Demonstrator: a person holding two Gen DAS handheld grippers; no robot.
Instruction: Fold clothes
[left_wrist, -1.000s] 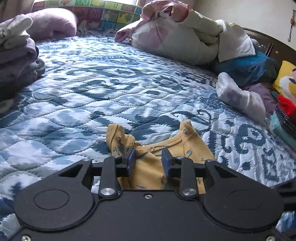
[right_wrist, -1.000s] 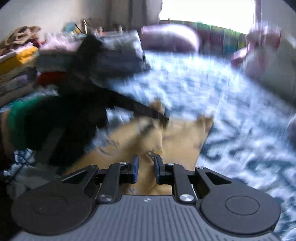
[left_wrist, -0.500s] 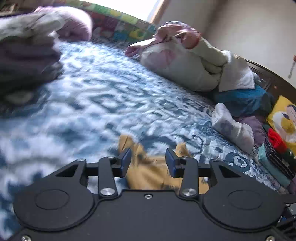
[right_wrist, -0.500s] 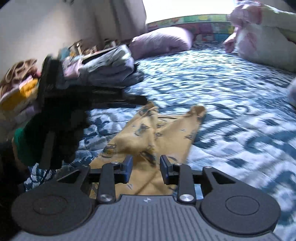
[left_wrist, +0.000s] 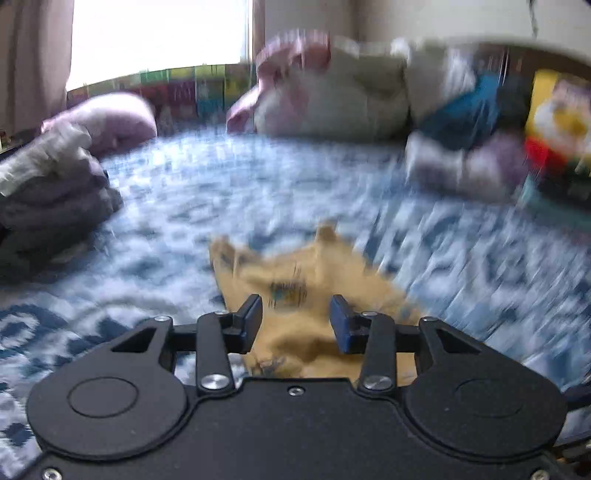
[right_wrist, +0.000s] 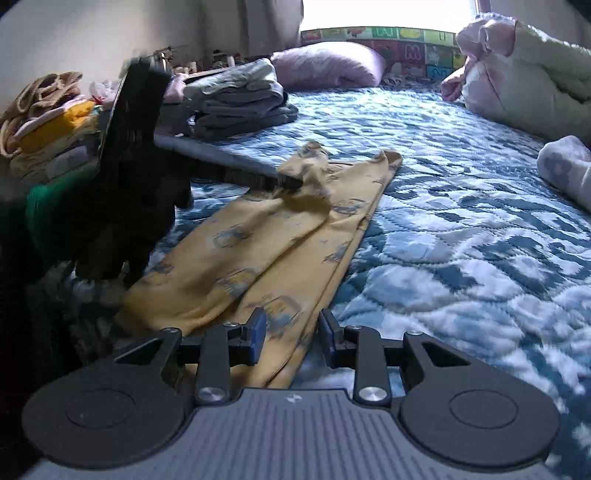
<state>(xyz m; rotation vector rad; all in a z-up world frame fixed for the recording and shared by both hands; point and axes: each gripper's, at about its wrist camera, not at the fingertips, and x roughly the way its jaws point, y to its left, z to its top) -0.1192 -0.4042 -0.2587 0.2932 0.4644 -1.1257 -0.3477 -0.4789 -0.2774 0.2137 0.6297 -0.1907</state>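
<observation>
Left wrist view, badly blurred: yellow garment (left_wrist: 314, 280) lies on the blue-and-white quilt (left_wrist: 184, 206), just ahead of the left gripper (left_wrist: 295, 319). Fingers parted w/ a clear gap; cloth shows through the gap, but the pads press on nothing. The jaws have just been opening, cloth beneath/between them but not pinched. Small printed motif on the fabric, no legible writing. Two pointed ends of the garment aim away from the camera toward the far side of the bed. Stack of grey folded clothes (left_wrist: 51, 199) at left, pale bundle of bedding (left_wrist: 351, 99) at back, both well apart from the garment.

Right wrist view, sharp: same yellow garment (right_wrist: 266, 240) is a long, narrow, flattened strip; long axis runs from the right gripper (right_wrist: 290, 338) diagonally up toward the picture centre. Near end sits between the parted fingers; a gap stands beside each pad, so no grip. These jaws have also just been opening. Left gripper (right_wrist: 291, 182) reaches in from the left, tip on the far end of the cloth; grip there can't be told. Colourful letter panels (right_wrist: 406, 40) along the far edge: blocks w/ single letters, too small to read surely.
</observation>
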